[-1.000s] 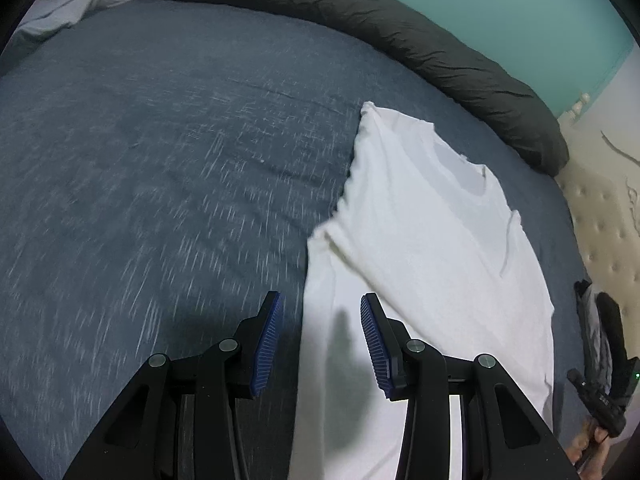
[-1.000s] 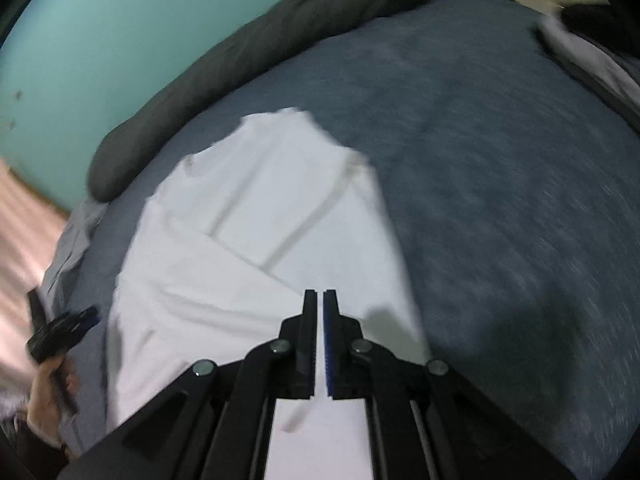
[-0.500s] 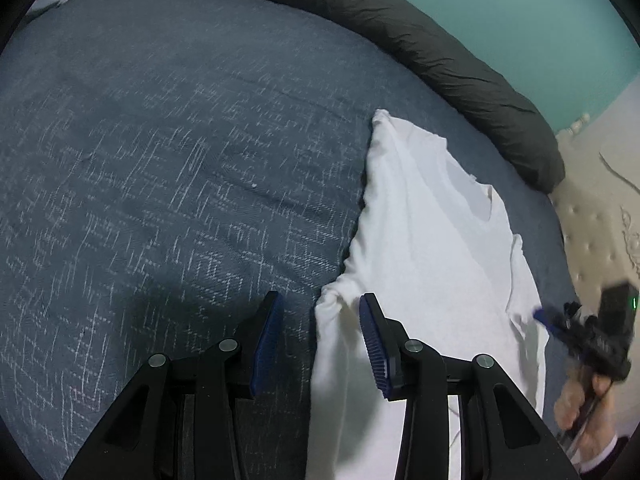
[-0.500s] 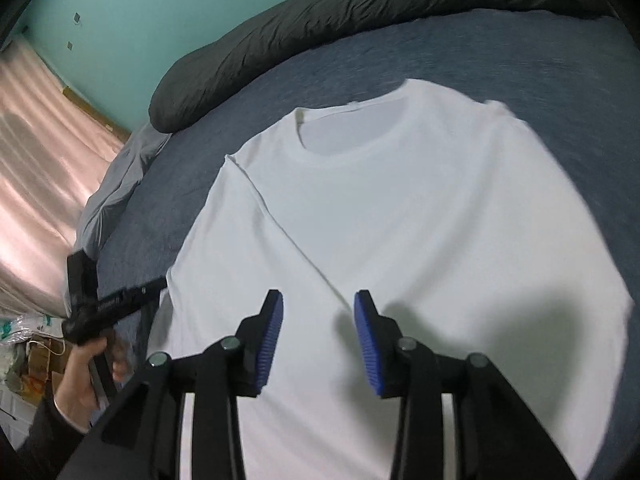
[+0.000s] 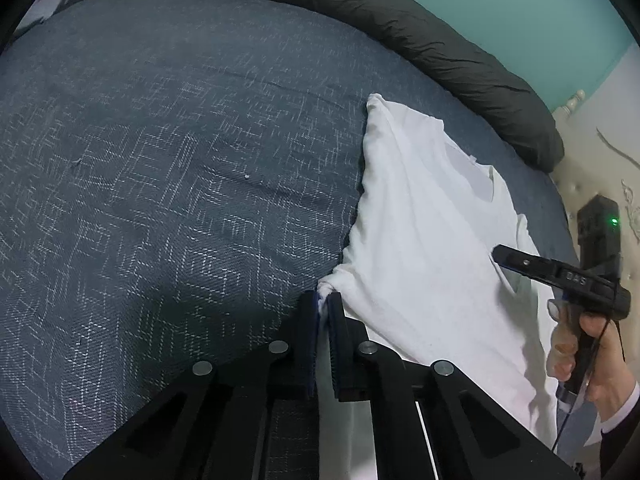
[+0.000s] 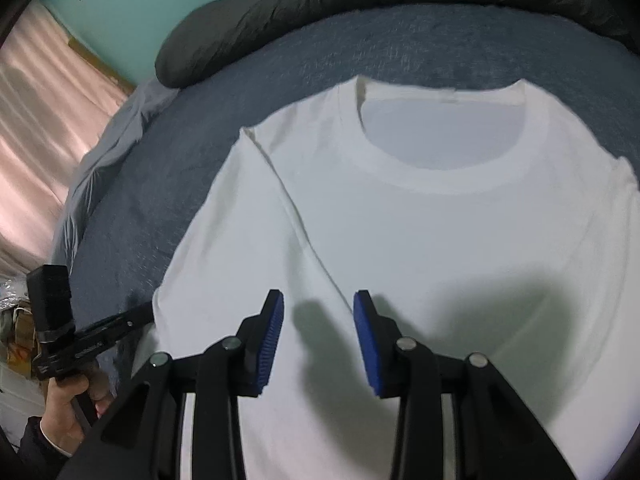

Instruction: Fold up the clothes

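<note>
White T-shirt (image 6: 440, 240) lies spread on a bed with a blue-grey cover (image 5: 160, 160), neckline toward a dark rolled duvet (image 5: 400, 28). Left hand-held gripper (image 5: 323, 312): jaws closed on a bunched fold at the shirt's side edge, near the sleeve. Right hand-held gripper (image 6: 318, 312): blue pads (image 6: 366, 320) wide apart, holding nothing, poised above the shirt near the left sleeve seam; whether the tips touch the cloth cannot be told from this blurred view. Beyond the duvet stands a teal wall (image 6: 140, 8); a pink curtain (image 6: 40, 120) hangs beside it.
</note>
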Available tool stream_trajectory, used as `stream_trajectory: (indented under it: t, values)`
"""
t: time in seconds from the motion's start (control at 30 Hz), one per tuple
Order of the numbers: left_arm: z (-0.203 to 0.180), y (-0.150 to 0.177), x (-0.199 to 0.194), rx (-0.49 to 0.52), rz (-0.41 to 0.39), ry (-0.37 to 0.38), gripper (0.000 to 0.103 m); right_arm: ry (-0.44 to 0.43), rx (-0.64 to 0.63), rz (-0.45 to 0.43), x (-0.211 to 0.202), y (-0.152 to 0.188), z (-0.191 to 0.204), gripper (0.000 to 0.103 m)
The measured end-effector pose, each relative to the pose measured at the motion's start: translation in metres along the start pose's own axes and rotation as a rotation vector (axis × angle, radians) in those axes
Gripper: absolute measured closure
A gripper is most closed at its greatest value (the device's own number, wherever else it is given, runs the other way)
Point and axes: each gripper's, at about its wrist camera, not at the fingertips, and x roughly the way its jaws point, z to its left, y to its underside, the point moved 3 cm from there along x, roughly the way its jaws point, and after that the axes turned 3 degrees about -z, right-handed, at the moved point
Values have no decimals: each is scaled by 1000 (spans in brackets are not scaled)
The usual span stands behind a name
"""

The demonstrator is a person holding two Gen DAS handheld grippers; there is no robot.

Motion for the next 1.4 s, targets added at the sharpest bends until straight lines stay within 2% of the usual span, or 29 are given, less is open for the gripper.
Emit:
stream_trajectory:
  t: [0.1,0.17,0.33,0.57,0.77,0.97,1.07,1.23,1.4]
  values:
    - [0,1,0,3,3,-3,98,17,11,6,8,-2,-5,74]
    - [2,2,-1,3,5,-4,98,11,12,-4,9,-3,-8,93]
    - [6,9,-9,3,4,-8,98,-11,27,-10,9,-1,-13,102]
    - [8,10,-10,6,10,-15,98,21,26,-83,-3,-4,-15,102]
    - [10,11,-11,0,18,-16,98,49,29,-74,-1,-3,-17,102]
    - [6,10,-14,3,22,-30,98,100,94,-90,-17,-2,-36,101]
    - [4,7,-28,-2,10,-37,98,80,117,-128,-43,3,-43,101]
    - [0,13,-64,10,12,-52,98,48,131,-101,-88,39,-48,101]
    - [2,36,-106,35,64,-73,98,82,163,-61,-133,91,-55,101]
